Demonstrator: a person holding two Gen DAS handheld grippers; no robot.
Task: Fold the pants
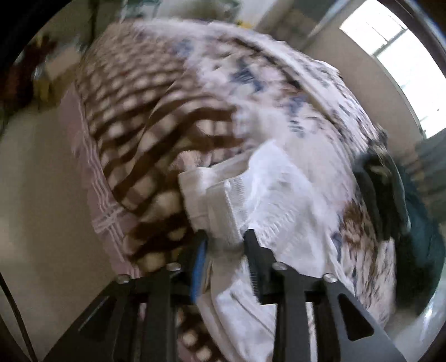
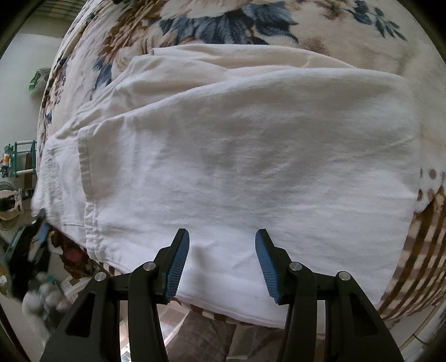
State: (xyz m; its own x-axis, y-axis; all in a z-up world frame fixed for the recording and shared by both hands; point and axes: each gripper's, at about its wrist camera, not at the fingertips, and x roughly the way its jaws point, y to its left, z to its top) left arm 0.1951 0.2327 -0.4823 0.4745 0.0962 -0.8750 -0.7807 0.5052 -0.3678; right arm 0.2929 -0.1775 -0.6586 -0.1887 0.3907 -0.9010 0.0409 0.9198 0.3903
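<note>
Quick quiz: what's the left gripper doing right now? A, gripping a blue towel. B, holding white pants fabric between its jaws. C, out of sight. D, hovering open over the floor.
B: the left gripper has bunched white pants fabric pinched between its jaws.

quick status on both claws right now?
Left claw: shut on the white pants.
Right claw: open, above the pants, holding nothing.

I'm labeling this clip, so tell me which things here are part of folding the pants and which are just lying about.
Part of the job:
white pants
left gripper, gripping the pants
right gripper, open over them

Lying about:
floral blanket
brown checked blanket
dark green cloth
</note>
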